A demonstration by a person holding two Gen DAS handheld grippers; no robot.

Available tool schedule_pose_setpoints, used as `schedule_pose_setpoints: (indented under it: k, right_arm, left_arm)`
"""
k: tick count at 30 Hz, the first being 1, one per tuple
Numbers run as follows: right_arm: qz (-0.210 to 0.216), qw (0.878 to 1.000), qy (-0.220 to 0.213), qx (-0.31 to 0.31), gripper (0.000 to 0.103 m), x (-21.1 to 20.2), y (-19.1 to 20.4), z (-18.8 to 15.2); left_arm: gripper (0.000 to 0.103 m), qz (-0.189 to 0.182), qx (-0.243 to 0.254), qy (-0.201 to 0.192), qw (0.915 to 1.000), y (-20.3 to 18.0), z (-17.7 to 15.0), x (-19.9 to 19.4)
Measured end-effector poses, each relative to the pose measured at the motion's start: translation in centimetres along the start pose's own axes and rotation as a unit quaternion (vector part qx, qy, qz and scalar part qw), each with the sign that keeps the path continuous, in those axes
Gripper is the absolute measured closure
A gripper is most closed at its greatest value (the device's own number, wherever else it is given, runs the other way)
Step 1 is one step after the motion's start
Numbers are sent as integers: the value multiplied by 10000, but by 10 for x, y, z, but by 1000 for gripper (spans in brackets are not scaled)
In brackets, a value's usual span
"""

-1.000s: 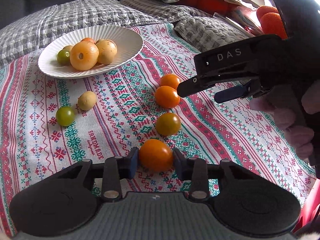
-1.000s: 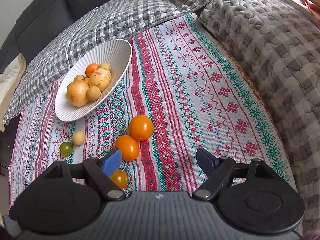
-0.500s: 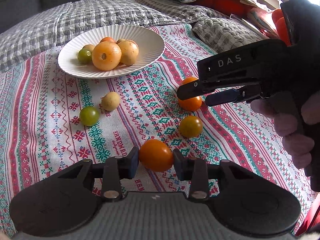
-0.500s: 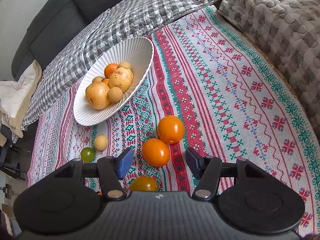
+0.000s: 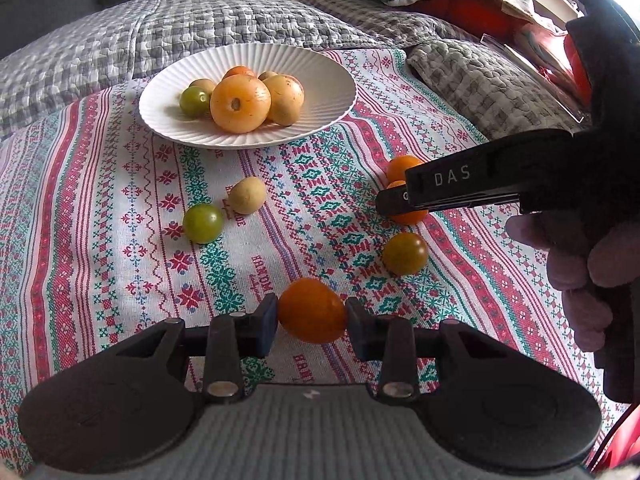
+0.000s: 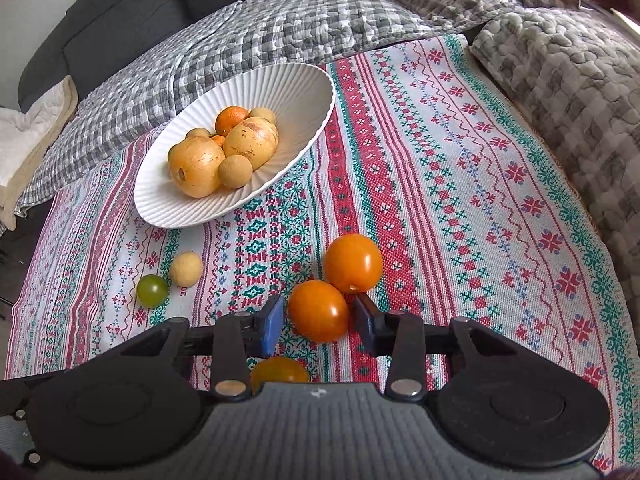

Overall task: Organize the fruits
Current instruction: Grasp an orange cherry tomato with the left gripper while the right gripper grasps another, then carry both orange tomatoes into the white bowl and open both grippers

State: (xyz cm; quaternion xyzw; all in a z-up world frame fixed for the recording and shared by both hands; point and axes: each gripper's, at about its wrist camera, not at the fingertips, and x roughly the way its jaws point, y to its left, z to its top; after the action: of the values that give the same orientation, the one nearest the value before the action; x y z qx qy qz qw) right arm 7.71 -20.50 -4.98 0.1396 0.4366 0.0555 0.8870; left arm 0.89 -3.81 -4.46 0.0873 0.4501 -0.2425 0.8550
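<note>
My left gripper is shut on an orange tomato and holds it above the patterned cloth. My right gripper is open, its jaws on either side of another orange tomato that lies on the cloth, with small gaps at both pads. A second orange tomato touches it behind. The white ribbed plate holds several yellow, orange and green fruits. It also shows in the right wrist view. Loose on the cloth lie a green tomato, a small beige fruit and a dark greenish-orange tomato.
The right gripper's body and a gloved hand fill the right side of the left wrist view. Grey checked quilts border the cloth at the back and right. A dark sofa stands behind.
My left gripper has lifted the orange tomato and moved towards the plate. My right gripper has come down over the near orange tomato and its jaws have narrowed around it.
</note>
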Motion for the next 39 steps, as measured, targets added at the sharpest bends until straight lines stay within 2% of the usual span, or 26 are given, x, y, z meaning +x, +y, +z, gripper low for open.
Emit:
schedule_pose_setpoints:
  k: [12,19,28,39]
  right_arm:
    - [-151,9998,53,-140,75,-2,4,1]
    - [-77,9999,-88,-79,75,-15,5,1]
    - [117,9992,-369,67,75,-33,5,5]
    - [529,9943,-710,592,75,-45,-12,15]
  left_arm:
    - [73,2,-90,-47,9999,6,2,-2]
    - [73,-20,-212,-157,9997,10,6,-7]
    - [73,-55,-515,-537,9972,22,18,-26]
    - [73,-48,-824,-987,9917,39,40,-48]
